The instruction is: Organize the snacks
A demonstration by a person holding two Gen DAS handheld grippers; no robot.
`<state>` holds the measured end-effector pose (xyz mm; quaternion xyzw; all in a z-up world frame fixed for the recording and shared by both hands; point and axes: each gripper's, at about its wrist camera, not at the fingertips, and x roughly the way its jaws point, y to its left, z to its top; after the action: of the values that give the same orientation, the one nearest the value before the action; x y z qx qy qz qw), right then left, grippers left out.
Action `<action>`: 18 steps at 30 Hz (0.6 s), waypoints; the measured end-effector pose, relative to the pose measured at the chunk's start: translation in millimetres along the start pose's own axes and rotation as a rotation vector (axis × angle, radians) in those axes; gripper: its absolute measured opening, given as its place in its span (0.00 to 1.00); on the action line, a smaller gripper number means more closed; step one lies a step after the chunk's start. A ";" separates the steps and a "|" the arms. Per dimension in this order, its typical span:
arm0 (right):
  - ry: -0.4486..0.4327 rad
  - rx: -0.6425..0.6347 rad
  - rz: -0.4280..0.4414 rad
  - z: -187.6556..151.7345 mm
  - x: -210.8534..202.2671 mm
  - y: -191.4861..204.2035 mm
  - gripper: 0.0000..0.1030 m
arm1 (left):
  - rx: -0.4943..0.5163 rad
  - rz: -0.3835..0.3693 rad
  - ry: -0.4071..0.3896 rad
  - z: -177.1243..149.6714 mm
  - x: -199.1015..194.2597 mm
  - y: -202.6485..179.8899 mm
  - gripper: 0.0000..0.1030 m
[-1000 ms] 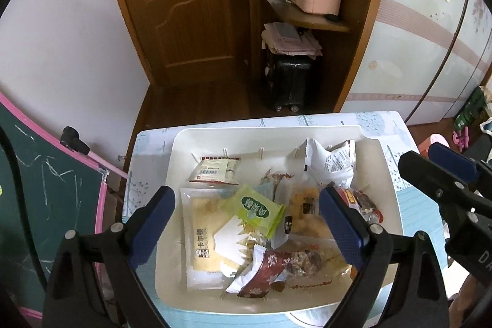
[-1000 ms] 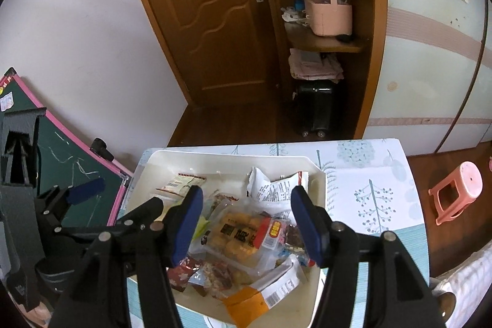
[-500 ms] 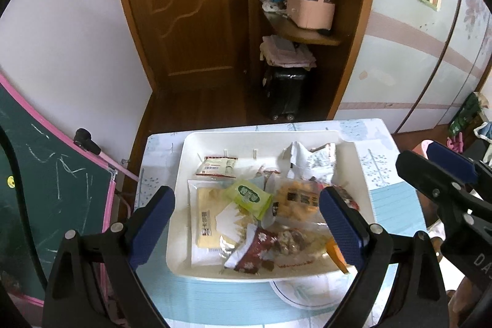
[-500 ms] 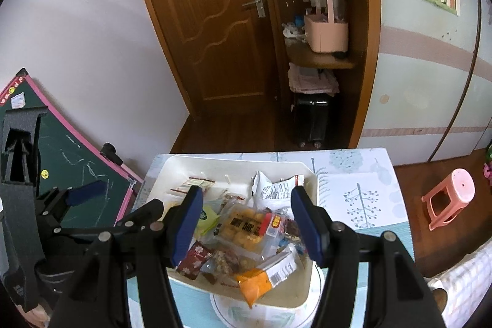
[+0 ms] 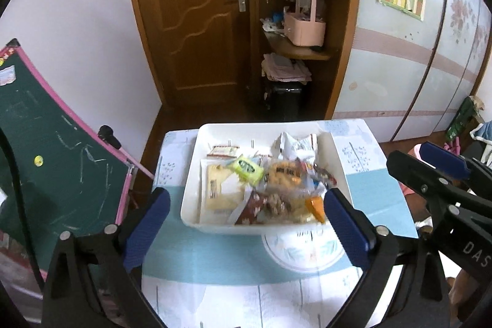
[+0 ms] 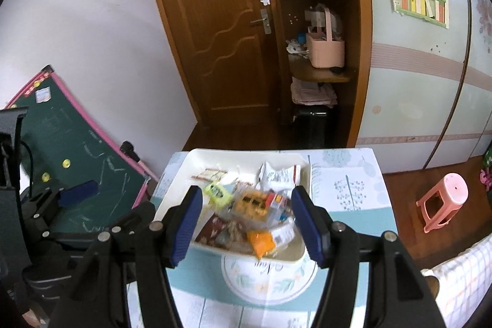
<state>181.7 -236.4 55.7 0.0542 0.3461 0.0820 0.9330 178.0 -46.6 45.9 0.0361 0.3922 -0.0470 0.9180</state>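
Both grippers have pulled back and up from the white tray (image 5: 190,199) since a second ago, so the whole tray and a stretch of the table (image 5: 215,254) in front of it now show where only the snack heap filled the view. The left gripper (image 5: 246,228) has just been opening its fingers further; they stand wide, with nothing between them. The right gripper (image 6: 247,228) holds its fingers about halfway apart, also empty.

The snacks lie heaped in the tray: a green packet (image 5: 247,168) near the middle, a clear bag of yellow pieces (image 6: 253,203) beside it, a flat pale packet (image 5: 220,189) along the left side, a crumpled white wrapper (image 6: 278,174) at the far right corner, and an orange packet (image 6: 261,242) at the near rim. The tray's near edge rests over a round patterned plate (image 6: 270,275).

From either gripper the heap lies ahead and below, well apart from the fingertips. Seen along the right fingers, the orange packet is the closest piece, so the right hand looks better placed for it; the flat pale packet, lying lengthwise front to back, sits nearer the left hand.
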 end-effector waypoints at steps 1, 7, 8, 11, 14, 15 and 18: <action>-0.001 -0.005 0.005 -6.6 -6.0 1.1 0.60 | 0.005 0.001 -0.004 -6.3 -5.6 -2.1 0.97; -0.015 -0.034 0.006 -50.0 -40.0 4.8 0.68 | 0.010 -0.012 -0.013 -56.5 -40.9 -13.1 0.98; -0.014 -0.034 0.006 -55.9 -44.3 4.9 0.68 | 0.007 -0.015 -0.012 -62.5 -45.2 -14.7 0.98; -0.012 -0.022 0.007 -74.2 -59.7 4.4 0.68 | 0.007 -0.013 -0.024 -84.9 -61.0 -20.2 0.98; -0.011 -0.026 0.012 -92.4 -74.5 7.3 0.69 | 0.019 0.001 -0.032 -102.5 -73.5 -25.5 0.98; -0.014 -0.031 0.011 -97.7 -79.0 9.7 0.69 | 0.022 0.009 -0.030 -106.4 -76.0 -26.5 0.99; -0.022 -0.030 0.006 -111.8 -88.4 13.8 0.70 | 0.023 0.033 -0.034 -119.8 -84.2 -27.6 0.99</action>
<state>40.8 -234.8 29.8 0.0422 0.3346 0.0894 0.9372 31.1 -56.8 23.4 0.0520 0.3753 -0.0371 0.9247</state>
